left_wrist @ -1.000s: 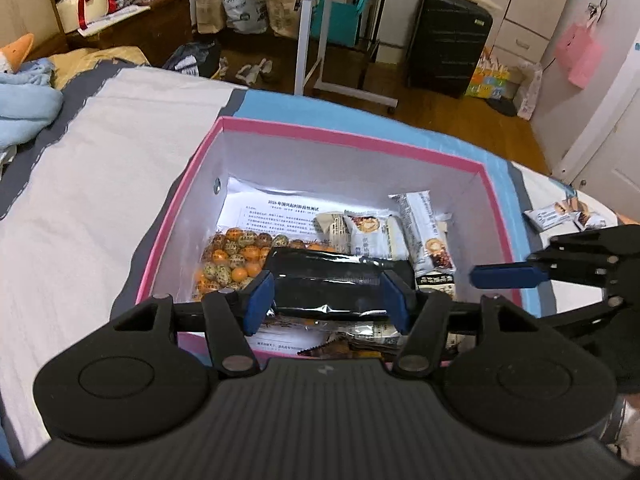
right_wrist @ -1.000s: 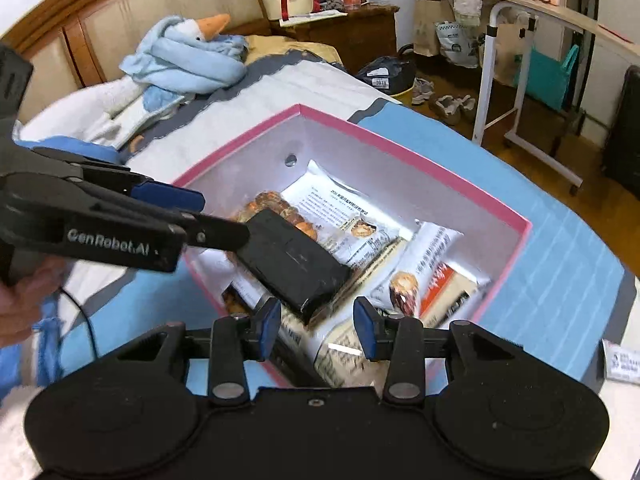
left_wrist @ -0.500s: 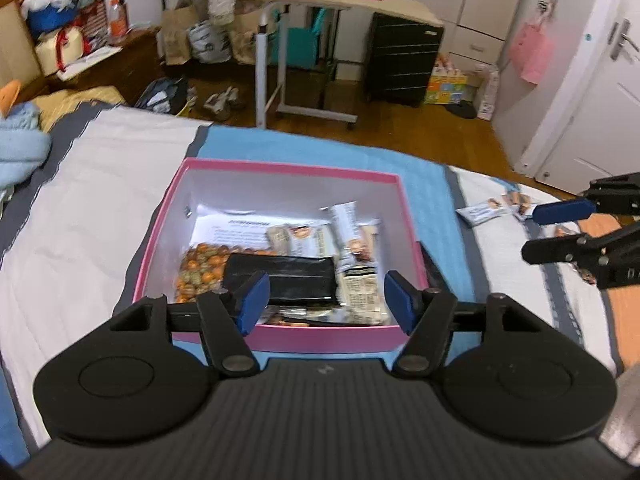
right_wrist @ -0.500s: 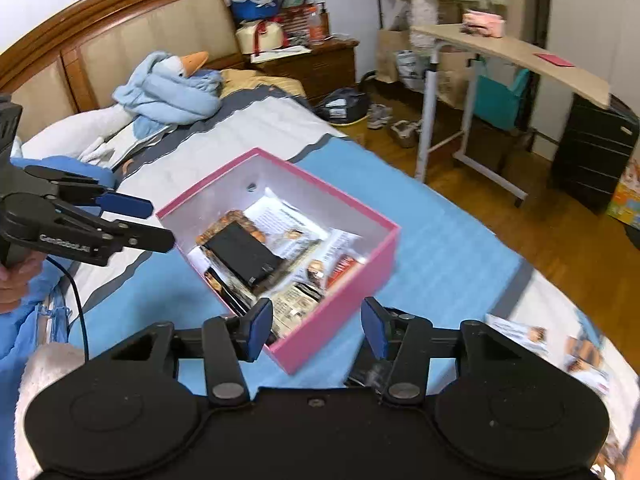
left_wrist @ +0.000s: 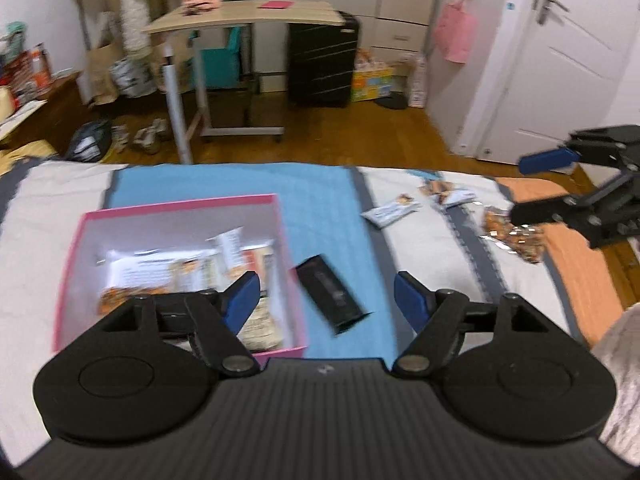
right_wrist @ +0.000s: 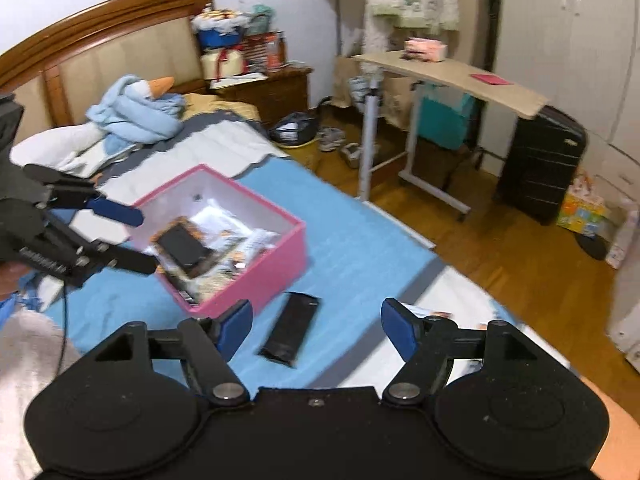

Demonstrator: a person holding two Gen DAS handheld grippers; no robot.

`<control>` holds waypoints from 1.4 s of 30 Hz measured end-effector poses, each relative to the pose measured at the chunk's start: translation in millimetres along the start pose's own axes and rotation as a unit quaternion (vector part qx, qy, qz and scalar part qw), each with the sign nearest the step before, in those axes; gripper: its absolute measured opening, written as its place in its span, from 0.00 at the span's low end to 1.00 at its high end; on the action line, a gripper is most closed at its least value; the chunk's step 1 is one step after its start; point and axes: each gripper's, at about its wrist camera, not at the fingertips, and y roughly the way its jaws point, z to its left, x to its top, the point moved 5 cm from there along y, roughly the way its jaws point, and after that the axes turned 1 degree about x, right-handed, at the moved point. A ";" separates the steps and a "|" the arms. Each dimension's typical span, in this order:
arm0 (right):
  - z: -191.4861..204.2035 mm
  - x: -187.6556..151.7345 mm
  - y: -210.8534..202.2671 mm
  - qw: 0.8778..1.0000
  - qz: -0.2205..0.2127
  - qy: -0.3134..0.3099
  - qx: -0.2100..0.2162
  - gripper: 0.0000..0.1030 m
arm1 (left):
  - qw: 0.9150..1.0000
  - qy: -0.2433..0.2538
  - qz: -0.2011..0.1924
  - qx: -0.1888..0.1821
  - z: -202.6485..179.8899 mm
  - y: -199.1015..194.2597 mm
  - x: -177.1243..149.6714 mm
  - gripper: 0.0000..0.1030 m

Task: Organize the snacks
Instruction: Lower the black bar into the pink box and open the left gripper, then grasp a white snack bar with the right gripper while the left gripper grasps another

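A pink box (left_wrist: pixel 180 204) with several snack packets inside sits on the blue blanket, and a black packet (right_wrist: pixel 184 246) lies on top of them. A second black packet (left_wrist: pixel 332 296) lies flat on the blanket just right of the box, also visible in the right wrist view (right_wrist: pixel 290 328). My left gripper (left_wrist: pixel 326 294) hovers above it, its jaws opening, nothing between them. My right gripper (right_wrist: pixel 316 322) is raised over the blanket, its jaws opening too, and holds nothing. More snack packets (left_wrist: pixel 394 210) and an orange nut packet (left_wrist: pixel 516 236) lie on the bed to the right.
The bed ends at a wooden floor (left_wrist: pixel 360 140), where a rolling desk (right_wrist: pixel 440 76) and a black suitcase (right_wrist: pixel 540 160) stand. A blue plush goose (right_wrist: pixel 132 108) lies by the headboard (right_wrist: pixel 100 56). An orange cover (left_wrist: pixel 580 272) is at the right.
Both grippers have drawn back and up from the pink box, with jaws spreading wider. The black packet between the left fingers a second ago now lies in the box. The views have swung right.
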 end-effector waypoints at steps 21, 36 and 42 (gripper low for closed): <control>-191.7 -60.1 101.8 0.971 0.039 0.220 -0.082 0.84 | 0.996 -0.046 0.027 -0.068 -51.5 192.9 27.8 0.75; -247.4 -113.1 180.1 0.970 0.041 0.215 -0.103 0.93 | 0.979 -0.188 0.057 -0.050 -63.3 324.0 43.0 0.84; -255.7 -121.3 195.2 0.970 0.048 0.212 -0.112 0.94 | 0.979 -0.196 0.049 -0.013 -78.1 345.6 53.0 0.87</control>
